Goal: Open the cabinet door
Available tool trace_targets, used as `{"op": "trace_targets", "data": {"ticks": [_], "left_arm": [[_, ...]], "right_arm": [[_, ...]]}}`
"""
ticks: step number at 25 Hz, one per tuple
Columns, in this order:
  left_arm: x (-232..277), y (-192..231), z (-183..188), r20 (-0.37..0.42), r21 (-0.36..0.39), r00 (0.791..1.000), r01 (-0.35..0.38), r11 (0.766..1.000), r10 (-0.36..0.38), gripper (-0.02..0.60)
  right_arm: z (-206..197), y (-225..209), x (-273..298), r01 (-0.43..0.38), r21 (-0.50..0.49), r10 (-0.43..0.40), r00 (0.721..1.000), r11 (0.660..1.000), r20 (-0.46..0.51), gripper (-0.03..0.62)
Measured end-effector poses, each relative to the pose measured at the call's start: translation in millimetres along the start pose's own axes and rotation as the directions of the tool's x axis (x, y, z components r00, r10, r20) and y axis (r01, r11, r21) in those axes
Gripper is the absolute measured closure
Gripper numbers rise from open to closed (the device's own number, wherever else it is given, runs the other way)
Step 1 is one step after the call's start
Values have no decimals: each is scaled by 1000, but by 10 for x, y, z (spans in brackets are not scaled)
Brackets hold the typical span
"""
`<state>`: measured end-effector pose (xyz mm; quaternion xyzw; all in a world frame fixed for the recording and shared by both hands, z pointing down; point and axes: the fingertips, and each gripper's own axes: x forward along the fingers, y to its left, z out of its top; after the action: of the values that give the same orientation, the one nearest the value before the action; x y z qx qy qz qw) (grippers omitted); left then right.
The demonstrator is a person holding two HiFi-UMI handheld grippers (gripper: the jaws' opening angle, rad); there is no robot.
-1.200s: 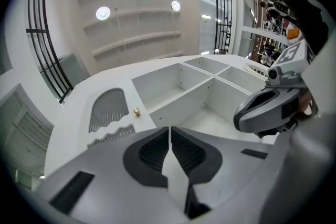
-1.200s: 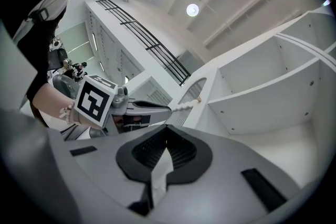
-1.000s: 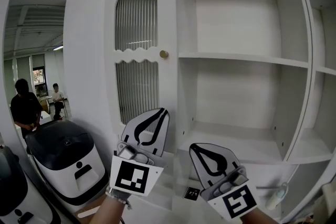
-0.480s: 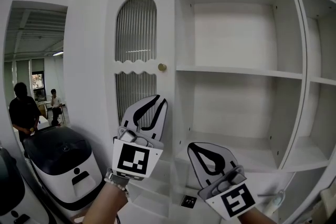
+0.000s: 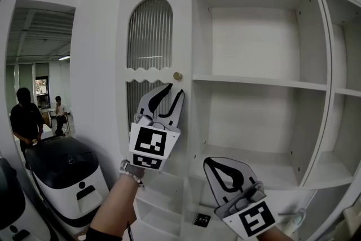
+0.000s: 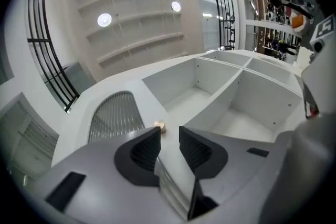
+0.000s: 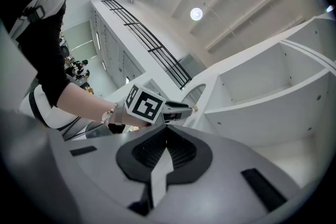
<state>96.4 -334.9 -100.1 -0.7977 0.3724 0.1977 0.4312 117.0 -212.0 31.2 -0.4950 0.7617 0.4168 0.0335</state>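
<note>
Two jaws of the left gripper (image 6: 169, 132) stand partly apart, having just been opening, and nothing is between them. The small brass knob (image 5: 177, 75) lies just past the tips, at about eleven o'clock of the gap in the left gripper view, clear of both pads. It sits on the right edge of the door (image 5: 184, 31), a white panel with an arched ribbed window that looks shut flush with the cabinet. At three o'clock of the door are bare open shelves (image 5: 259, 82). The right gripper (image 5: 208, 160) hangs at five o'clock of the left one, its jaws pressed together on nothing. The step in hand seems to be lining up on the knob. The knob is off-centre to the gap, so a close from here may pinch beside it or catch only its rim. It is also round and smooth, so a shallow grip could slip off once the pull begins. A pull straight back rather than along the door's swing could likewise twist the pads free.
</note>
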Motion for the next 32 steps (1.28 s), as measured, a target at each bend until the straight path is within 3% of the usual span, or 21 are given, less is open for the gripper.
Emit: {"op": "trace_targets", "data": {"ticks": [7, 19, 23, 32], "left_arm": [[154, 75, 121, 23, 43, 1000, -11, 999, 10, 472], [360, 153, 78, -6, 46, 1000, -18, 999, 18, 465], [370, 169, 63, -4, 44, 1000, -26, 999, 27, 497], [340, 185, 82, -4, 49, 999, -37, 998, 37, 500]], "right_arm": [[17, -45, 16, 6, -2, -6, 1000, 1000, 6, 591], [-16, -64, 4, 1, -12, -1, 1000, 1000, -4, 591], [-37, -67, 1, 1, -11, -1, 1000, 1000, -9, 592], [-67, -42, 26, 6, -6, -6, 1000, 1000, -27, 592]]}}
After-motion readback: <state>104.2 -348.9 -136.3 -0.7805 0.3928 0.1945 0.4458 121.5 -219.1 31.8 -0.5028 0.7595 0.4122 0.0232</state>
